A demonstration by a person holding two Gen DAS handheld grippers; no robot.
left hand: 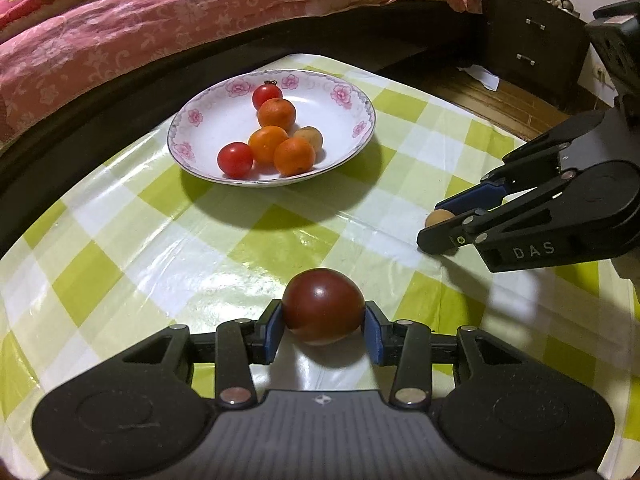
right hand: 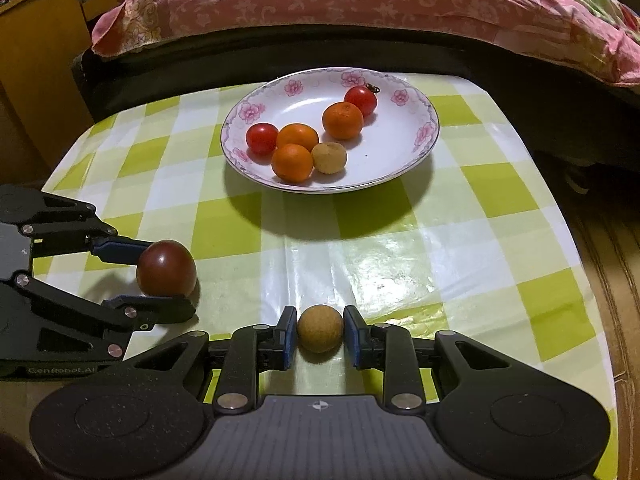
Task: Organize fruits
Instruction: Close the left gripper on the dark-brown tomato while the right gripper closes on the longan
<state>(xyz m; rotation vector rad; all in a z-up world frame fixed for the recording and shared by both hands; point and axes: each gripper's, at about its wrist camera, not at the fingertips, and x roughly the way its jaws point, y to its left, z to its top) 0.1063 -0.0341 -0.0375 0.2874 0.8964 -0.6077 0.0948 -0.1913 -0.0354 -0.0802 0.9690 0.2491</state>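
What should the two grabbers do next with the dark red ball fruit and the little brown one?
Probably lift both and carry them to the plate. The left gripper has its pads against the dark red fruit, and the right gripper brackets the small brown fruit. Both fruits appear to sit on the table, while six fruits lie in the plate.

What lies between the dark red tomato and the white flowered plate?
Only bare checked tablecloth, seen in both views, between dark red tomato and white flowered plate.
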